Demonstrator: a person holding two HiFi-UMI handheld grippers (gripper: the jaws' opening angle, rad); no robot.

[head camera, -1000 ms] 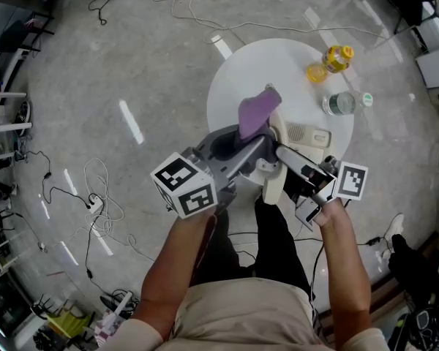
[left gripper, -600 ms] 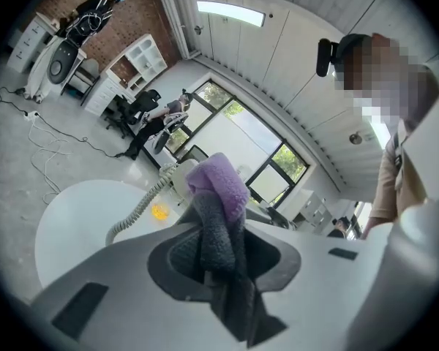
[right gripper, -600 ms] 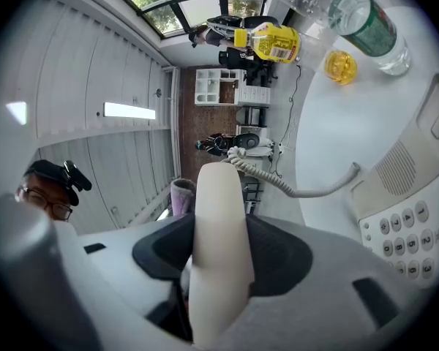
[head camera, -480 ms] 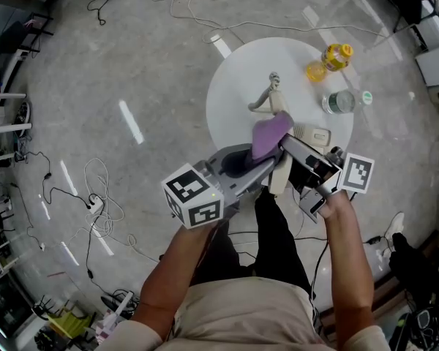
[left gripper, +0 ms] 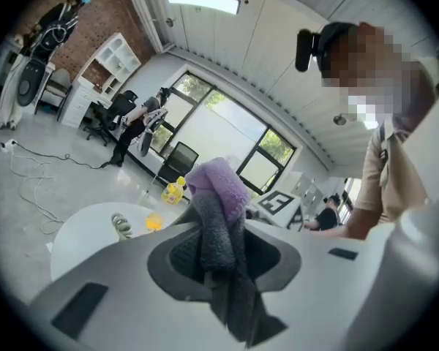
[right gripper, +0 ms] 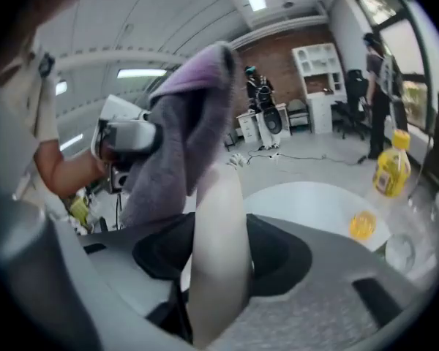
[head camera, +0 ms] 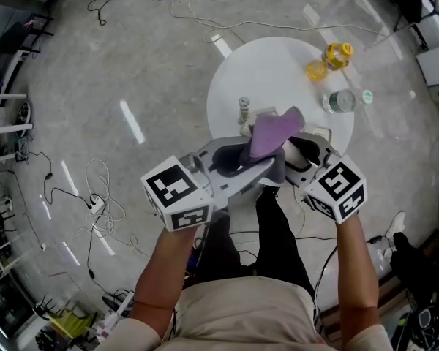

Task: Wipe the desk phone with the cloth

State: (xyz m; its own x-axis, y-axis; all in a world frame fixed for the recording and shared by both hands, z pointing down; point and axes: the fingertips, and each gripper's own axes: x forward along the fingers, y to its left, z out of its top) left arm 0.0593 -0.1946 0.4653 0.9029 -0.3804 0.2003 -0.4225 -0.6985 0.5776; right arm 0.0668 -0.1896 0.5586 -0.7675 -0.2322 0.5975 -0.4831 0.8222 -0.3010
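Your left claw (head camera: 269, 158) is clamped on the purple cloth (head camera: 274, 132). In the left gripper view the cloth's grey underside fills the gap between the jaws and its purple top bulges out above them. You hold it at the 6 o'clock edge of the round white table (head camera: 278, 64), where it drapes over the top end of the cream handset (right gripper: 216, 218). The coiled cord (head camera: 243, 111) lies at 9 o'clock. Your right claw (head camera: 298, 152) grips that handset, with both jaws pressed against its sides. A bit of the phone base (head camera: 323, 133) shows at 4 o'clock. A clear bottle (head camera: 340, 102) stands at 3 o'clock and a yellow bottle (head camera: 337, 57) at 1 o'clock.
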